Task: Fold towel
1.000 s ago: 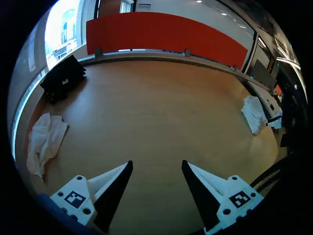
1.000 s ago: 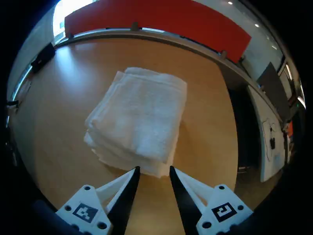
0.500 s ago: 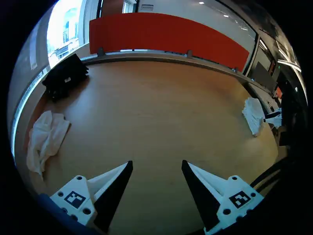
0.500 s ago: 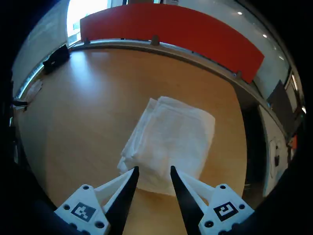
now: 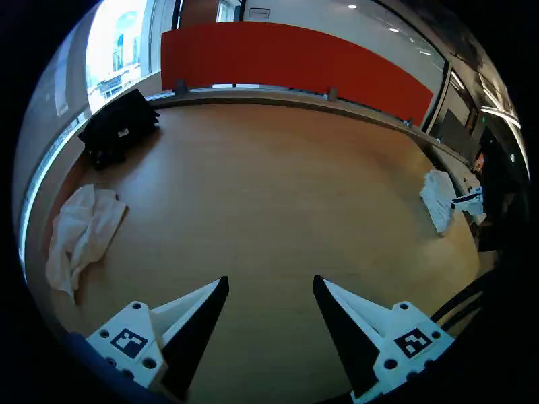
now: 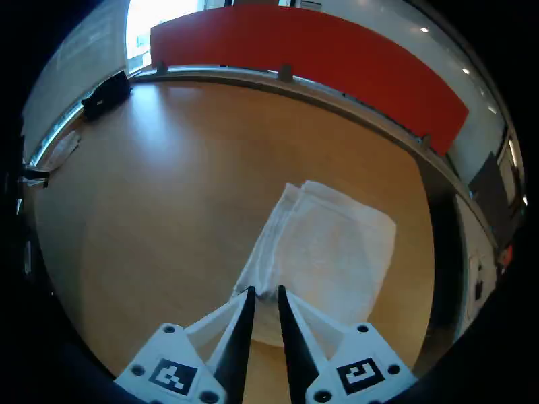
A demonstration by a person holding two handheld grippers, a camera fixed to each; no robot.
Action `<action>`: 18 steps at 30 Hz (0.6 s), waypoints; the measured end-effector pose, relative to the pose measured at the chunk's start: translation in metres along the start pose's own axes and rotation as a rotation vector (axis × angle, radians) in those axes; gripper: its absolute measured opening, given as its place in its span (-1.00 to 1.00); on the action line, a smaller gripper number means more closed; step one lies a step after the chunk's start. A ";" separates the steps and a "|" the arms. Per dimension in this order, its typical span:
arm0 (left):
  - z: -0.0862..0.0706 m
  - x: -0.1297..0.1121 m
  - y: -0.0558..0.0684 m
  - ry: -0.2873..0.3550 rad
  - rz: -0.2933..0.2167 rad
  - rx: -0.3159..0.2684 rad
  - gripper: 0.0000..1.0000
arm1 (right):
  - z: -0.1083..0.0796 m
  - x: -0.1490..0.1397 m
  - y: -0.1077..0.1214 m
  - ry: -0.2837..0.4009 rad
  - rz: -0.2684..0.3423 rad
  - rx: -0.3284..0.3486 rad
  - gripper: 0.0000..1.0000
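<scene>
At the tips of the right claw [image 6: 265, 296]: near edge of the folded towel [image 6: 330, 246]. Over the last second the jaws went from part-spread to almost together, and the towel went from well ahead of the claw to right at its tips. I read that as pinching the edge, probably to shift or square the finished fold rather than make a new one. Left claw [image 5: 269, 303] unchanged: spread wide, nothing between, hovering over bare counter [image 5: 269, 188]. Loose towel [image 5: 81, 232] lies crumpled far off to its left, just short of a black bag [image 5: 118, 124]; likely next to fold. Hard to make out: how many layers the right claw has caught, since its fingers cover the contact and the towel's near corner.
</scene>
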State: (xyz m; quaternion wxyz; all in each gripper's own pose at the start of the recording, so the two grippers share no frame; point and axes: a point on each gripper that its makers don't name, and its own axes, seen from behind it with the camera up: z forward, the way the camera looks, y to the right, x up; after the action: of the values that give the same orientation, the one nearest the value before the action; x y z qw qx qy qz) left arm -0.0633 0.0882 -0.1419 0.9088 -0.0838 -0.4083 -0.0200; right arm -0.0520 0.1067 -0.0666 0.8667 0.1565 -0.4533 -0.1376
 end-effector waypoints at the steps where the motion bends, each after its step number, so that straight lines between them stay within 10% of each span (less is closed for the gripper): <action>1: 0.000 0.000 0.000 0.000 -0.001 0.000 0.86 | 0.000 0.000 -0.001 0.002 0.003 0.005 -0.64; 18: 0.002 0.002 0.000 -0.001 -0.001 0.001 0.86 | 0.005 -0.016 -0.012 -0.038 -0.020 0.057 -0.71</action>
State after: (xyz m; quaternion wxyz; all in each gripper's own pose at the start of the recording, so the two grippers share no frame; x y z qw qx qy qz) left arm -0.0631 0.0886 -0.1392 0.9085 -0.0832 -0.4090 -0.0201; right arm -0.0660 0.1008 -0.0808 0.8517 0.1830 -0.4718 -0.1361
